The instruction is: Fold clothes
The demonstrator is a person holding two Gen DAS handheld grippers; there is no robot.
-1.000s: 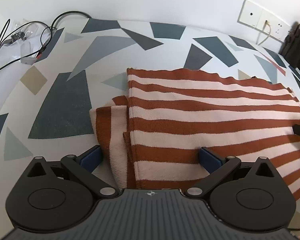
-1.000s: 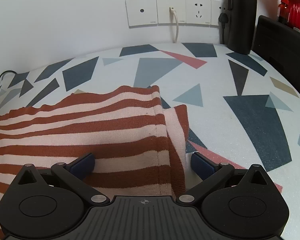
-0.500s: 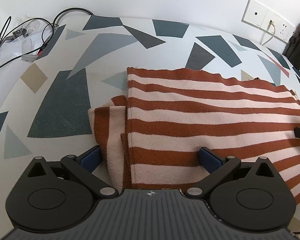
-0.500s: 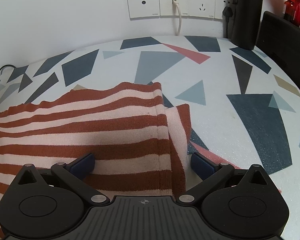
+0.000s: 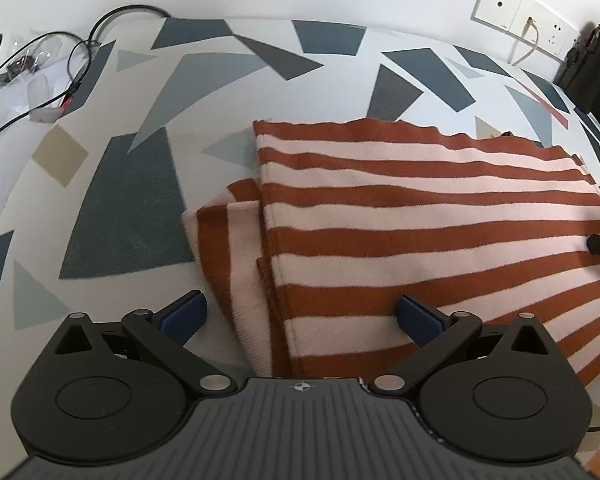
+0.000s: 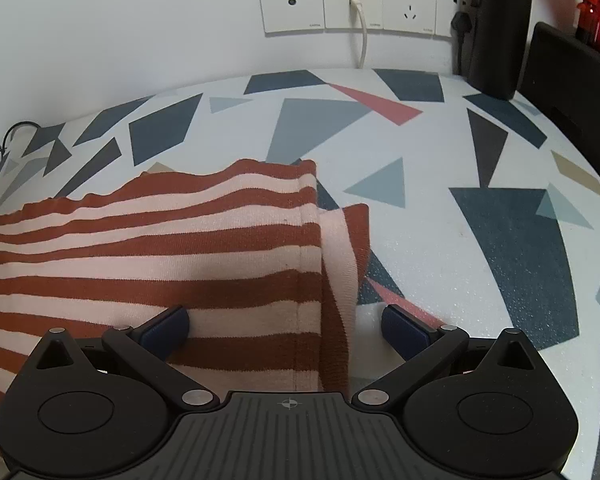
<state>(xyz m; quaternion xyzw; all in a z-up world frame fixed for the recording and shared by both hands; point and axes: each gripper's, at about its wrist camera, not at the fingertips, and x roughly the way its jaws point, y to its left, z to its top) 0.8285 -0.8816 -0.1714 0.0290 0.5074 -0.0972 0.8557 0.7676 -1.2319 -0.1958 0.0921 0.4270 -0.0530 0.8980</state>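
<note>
No legible text in either view. Wall plates [image 6: 350,8], ahead of the right tool: small grey marks at the lower edge of each plate, too small to read. Same plates [image 5: 520,16] ahead and right of the left tool: no print resolved. Each tool body carries a small crosshair sign at its front edge, left [image 5: 301,387], right [image 6: 287,403]; no letters or numbers beside it.
</note>
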